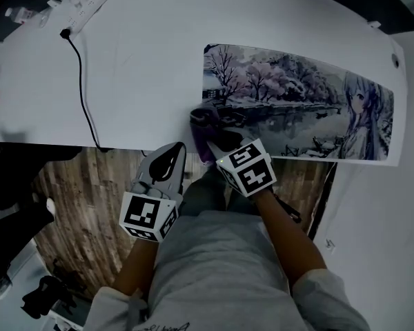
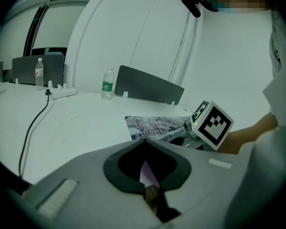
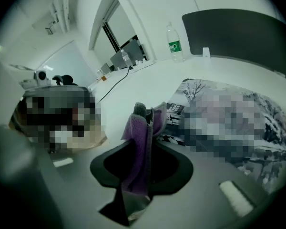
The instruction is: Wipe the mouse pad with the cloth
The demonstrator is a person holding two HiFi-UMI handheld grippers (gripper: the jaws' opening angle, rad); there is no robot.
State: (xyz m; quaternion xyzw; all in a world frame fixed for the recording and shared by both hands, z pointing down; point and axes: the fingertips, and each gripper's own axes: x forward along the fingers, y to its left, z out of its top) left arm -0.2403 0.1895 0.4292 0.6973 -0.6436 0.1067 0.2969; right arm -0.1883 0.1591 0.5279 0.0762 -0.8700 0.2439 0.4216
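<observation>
Nearest in, the left gripper [image 1: 174, 150] hangs just off the white table's [image 1: 145, 67] near edge, jaws together, nothing in them. The right gripper [image 1: 212, 135] pinches the bunched purple cloth [image 3: 142, 123] at the near-left corner of the mouse pad [image 1: 297, 105] (wintry trees print). Only the left gripper view shows the green-labelled bottle [image 2: 107, 84] whole; its contents are unclear.

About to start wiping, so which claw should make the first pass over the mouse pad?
Right. The right claw is shut on the purple cloth at one end of the mouse pad; the left claw hangs shut, short of the table.
</observation>
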